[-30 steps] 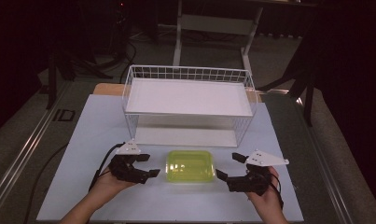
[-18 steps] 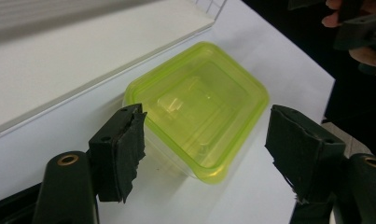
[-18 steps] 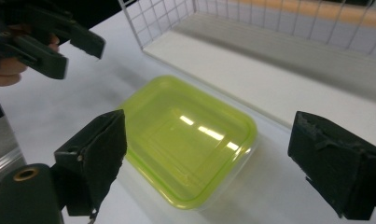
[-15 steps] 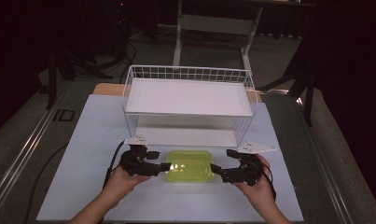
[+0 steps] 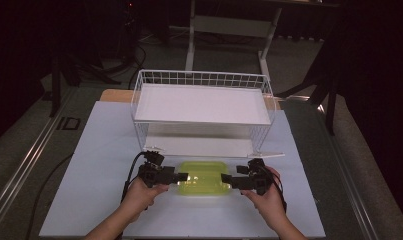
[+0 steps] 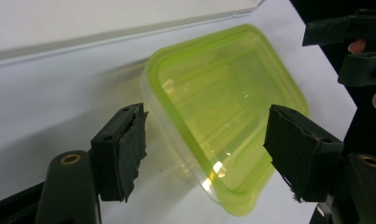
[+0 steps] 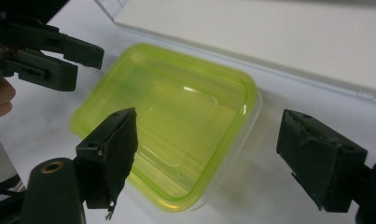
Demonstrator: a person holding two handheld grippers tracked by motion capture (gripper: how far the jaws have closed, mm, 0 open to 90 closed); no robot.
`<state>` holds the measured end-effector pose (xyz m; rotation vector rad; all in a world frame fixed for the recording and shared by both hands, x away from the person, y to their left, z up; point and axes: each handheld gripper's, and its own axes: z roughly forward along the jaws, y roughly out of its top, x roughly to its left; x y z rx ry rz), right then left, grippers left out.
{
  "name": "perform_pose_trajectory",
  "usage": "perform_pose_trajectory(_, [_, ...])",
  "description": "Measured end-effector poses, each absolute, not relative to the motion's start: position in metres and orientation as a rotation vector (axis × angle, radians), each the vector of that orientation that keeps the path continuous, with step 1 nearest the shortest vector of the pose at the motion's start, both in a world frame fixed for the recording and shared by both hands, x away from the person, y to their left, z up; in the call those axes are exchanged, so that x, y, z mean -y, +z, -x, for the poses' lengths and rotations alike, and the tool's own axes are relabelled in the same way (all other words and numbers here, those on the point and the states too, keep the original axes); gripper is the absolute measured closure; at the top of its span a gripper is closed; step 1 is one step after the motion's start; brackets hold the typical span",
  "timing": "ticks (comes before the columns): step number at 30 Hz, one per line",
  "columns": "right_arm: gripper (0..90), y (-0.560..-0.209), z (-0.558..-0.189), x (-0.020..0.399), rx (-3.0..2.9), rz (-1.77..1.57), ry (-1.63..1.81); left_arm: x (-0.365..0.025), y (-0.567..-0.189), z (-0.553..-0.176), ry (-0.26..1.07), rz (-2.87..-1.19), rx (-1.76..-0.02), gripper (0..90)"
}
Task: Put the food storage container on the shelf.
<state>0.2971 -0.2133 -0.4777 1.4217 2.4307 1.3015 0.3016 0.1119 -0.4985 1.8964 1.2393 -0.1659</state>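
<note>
Container: a clear box with a yellow-green lid [image 5: 203, 178] is lying flat on the white table sheet [image 5: 99, 150], low in the middle of the high view, just in front of the white wire rack [image 5: 204, 107].
Left gripper: the left gripper [image 5: 181, 177] is sitting at the container's left end in the high view, lower left of centre, with the person's left hand [image 5: 141, 192] wrapped around its body.
Left jaws: they are standing apart; in the left gripper view the two black pads [image 6: 122, 149] are flanking the near end of the lid [image 6: 223, 121] without pressing on it.
Right gripper: the right gripper [image 5: 228, 180] is sitting at the container's right end in the high view, lower right of centre, carried by the right hand [image 5: 266, 197].
Right jaws: they have just been closing a little yet are gaping wide; in the right gripper view the container's corner [image 7: 176, 126] is lying between the pads [image 7: 115, 154], and neither pad is bearing on it.
Rack: its white shelf is sitting in the upper middle of the high view, well apart from both hands.
</note>
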Motion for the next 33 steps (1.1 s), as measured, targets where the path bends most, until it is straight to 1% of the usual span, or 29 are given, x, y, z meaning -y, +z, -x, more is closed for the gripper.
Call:
perform_pose_trajectory(1, [21.9,-0.480,-0.299,0.213,-2.442,-1.441,1.295,-0.113,-0.501,-0.303,-0.177,-1.887,-1.250,31.2])
perform_pose_trajectory(3, [23.0,-0.484,-0.302,0.212,-2.454,-1.476,1.286,-0.114,-0.505,-0.304,-0.192,-1.870,-1.279,38.0])
perform_pose_trajectory(5, [23.0,-0.489,-0.305,0.211,-2.462,-1.506,1.275,-0.116,-0.510,-0.306,-0.217,-1.851,-1.289,39.4])
perform_pose_trajectory(6, [23.0,-0.491,-0.306,0.211,-2.462,-1.535,1.276,-0.117,-0.512,-0.306,-0.230,-1.841,-1.302,42.6])
perform_pose_trajectory(8, [23.8,-0.496,-0.309,0.210,-2.465,-1.581,1.270,-0.117,-0.515,-0.308,-0.263,-1.832,-1.308,44.1])
perform_pose_trajectory(9, [25.1,-0.497,-0.310,0.210,-2.473,-1.592,1.263,-0.117,-0.517,-0.308,-0.271,-1.826,-1.313,47.1])
perform_pose_trajectory(10, [29.0,-0.499,-0.310,0.209,-2.474,-1.599,1.251,-0.116,-0.518,-0.309,-0.281,-1.820,-1.312,47.8])
perform_pose_trajectory(11, [30.4,-0.500,-0.311,0.208,-2.486,-1.610,1.246,-0.116,-0.519,-0.309,-0.287,-1.827,-1.309,49.8])
perform_pose_trajectory(13, [36.1,-0.502,-0.312,0.207,-2.498,-1.634,1.233,-0.114,-0.520,-0.308,-0.255,-1.850,-1.303,53.1])
perform_pose_trajectory(14, [36.1,-0.502,-0.312,0.207,-2.498,-1.634,1.233,-0.114,-0.520,-0.308,-0.255,-1.850,-1.303,55.9])
perform_pose_trajectory(15, [36.5,-0.503,-0.312,0.206,-2.501,-1.640,1.220,-0.115,-0.521,-0.308,-0.256,-1.844,-1.311,55.9])
perform_pose_trajectory(16, [42.9,-0.504,-0.311,0.206,-2.503,-1.649,1.215,-0.116,-0.522,-0.308,-0.259,-1.839,-1.309,60.7])
perform_pose_trajectory(17, [46.5,-0.504,-0.310,0.206,-2.493,-1.662,1.217,-0.114,-0.522,-0.307,-0.267,-1.838,-1.298,62.2])
perform_pose_trajectory(18, [48.5,-0.504,-0.310,0.207,-2.498,-1.666,1.221,-0.114,-0.522,-0.307,-0.276,-1.849,-1.288,62.5])
perform_pose_trajectory(19, [48.5,-0.504,-0.310,0.207,-2.498,-1.666,1.221,-0.114,-0.522,-0.307,-0.276,-1.849,-1.288,65.6])
perform_pose_trajectory(20, [56.9,-0.504,-0.310,0.207,-2.488,-1.674,1.220,-0.112,-0.522,-0.307,-0.289,-1.848,-1.286,67.5])
perform_pose_trajectory(21, [56.9,-0.504,-0.310,0.207,-2.488,-1.674,1.220,-0.112,-0.522,-0.307,-0.289,-1.848,-1.286,67.5])
perform_pose_trajectory(25, [68.7,-0.505,-0.310,0.211,-2.480,-1.708,1.214,-0.111,-0.520,-0.305,-0.277,-1.862,-1.273,69.6])
perform_pose_trajectory(29, [71.0,-0.503,-0.309,0.213,-2.474,-1.718,1.224,-0.109,-0.516,-0.301,-0.228,-1.902,-1.245,69.5])
perform_pose_trajectory(33, [71.7,-0.502,-0.305,0.212,-2.464,-1.706,1.217,-0.107,-0.514,-0.298,-0.221,-1.911,-1.254,70.7])
